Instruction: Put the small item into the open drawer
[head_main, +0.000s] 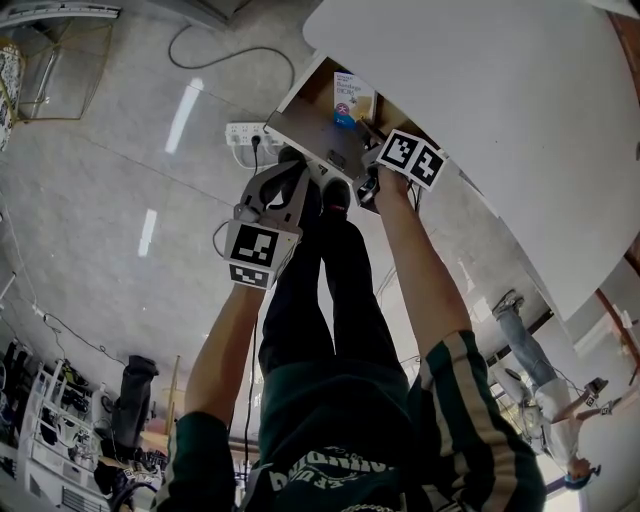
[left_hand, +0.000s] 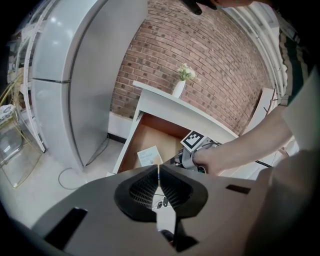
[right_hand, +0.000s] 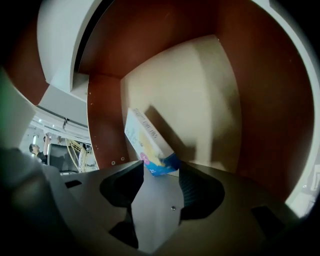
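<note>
The small item is a flat white box (right_hand: 146, 138) with a blue end; it lies tilted on the pale floor of the open wooden drawer (right_hand: 190, 85). My right gripper (right_hand: 159, 172) reaches into the drawer with its jaws wide, and the box's blue end sits between the tips without being pressed. The head view shows the box (head_main: 352, 100) inside the drawer (head_main: 300, 120), with the right gripper (head_main: 362, 150) at the drawer's edge. My left gripper (head_main: 290, 185) hangs back in front of the drawer. Its jaws (left_hand: 159, 172) meet with nothing between them.
The drawer hangs under a white table top (head_main: 480, 120). A white power strip (head_main: 245, 132) with a cable lies on the floor beside it. A grey refrigerator (left_hand: 65, 75) stands to the left, and a white vase (left_hand: 179, 87) sits on the table against a brick wall.
</note>
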